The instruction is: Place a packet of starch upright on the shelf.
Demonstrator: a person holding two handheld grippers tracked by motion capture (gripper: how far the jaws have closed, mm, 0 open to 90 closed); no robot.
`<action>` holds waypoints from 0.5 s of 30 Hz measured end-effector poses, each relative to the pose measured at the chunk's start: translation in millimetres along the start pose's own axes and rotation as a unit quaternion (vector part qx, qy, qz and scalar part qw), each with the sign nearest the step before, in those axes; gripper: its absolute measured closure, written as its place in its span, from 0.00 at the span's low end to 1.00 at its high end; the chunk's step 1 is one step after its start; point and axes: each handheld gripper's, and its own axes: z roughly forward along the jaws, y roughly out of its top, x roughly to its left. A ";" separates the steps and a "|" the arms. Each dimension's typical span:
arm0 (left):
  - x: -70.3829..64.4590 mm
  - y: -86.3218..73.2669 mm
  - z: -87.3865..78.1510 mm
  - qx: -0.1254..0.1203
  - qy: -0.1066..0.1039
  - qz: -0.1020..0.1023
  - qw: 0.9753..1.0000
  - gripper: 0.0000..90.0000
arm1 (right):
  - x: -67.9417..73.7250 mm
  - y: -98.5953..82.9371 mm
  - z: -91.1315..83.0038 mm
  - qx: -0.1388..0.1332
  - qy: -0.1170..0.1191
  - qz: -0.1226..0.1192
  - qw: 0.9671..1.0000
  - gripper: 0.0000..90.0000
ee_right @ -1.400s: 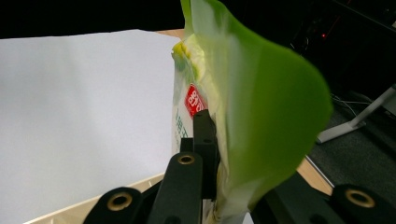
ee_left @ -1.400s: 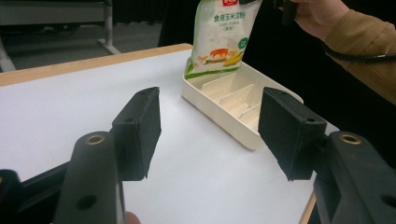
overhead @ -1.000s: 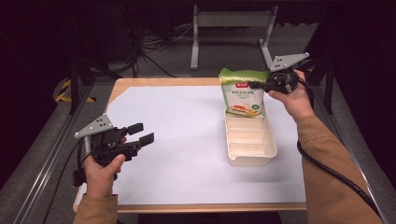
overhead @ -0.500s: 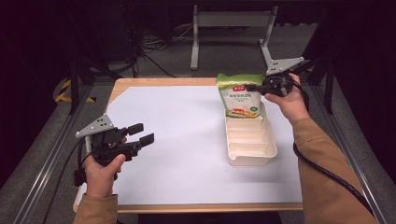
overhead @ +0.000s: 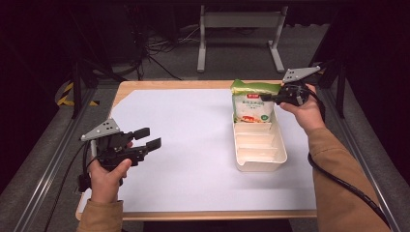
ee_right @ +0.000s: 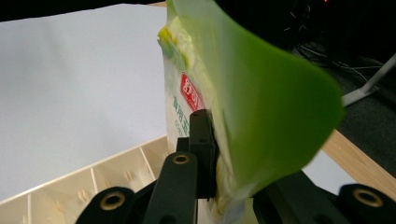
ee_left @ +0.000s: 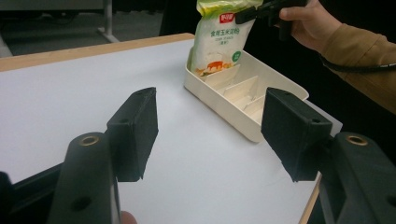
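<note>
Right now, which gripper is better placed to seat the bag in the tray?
Right. The right gripper is shut on the green-topped bag, holding it upright at the far end of the white divided tray. The left gripper hangs open over the white sheet, well apart from the tray.

We see a pouch (overhead: 253,103) with a bright green top band and a white front that carries a small red label, dark green lettering and an orange picture near its base. The divided tray (overhead: 259,147) beneath it is cream all over. Both sit on a plain white sheet (overhead: 193,140) covering a light wooden table (overhead: 145,84). Our right gripper (overhead: 269,98) and left gripper (overhead: 151,138) are black, each topped by a grey plate. Our sleeves (overhead: 341,183) are tan-brown, and the floor (overhead: 38,164) is dark grey.
</note>
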 end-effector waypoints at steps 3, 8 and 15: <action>0.1 -0.1 1.3 0.004 0.001 -0.001 1.000 0.41 | -0.3 -5.5 -2.2 -0.001 0.002 0.012 1.000 0.91; 1.0 -0.6 2.3 0.006 0.006 0.001 1.000 0.40 | -0.4 -10.8 -4.5 0.001 0.002 0.028 1.000 0.89; 4.2 -1.8 2.5 0.006 0.006 -0.005 1.000 0.37 | 0.3 -10.9 -5.4 0.004 -0.003 0.056 0.998 0.81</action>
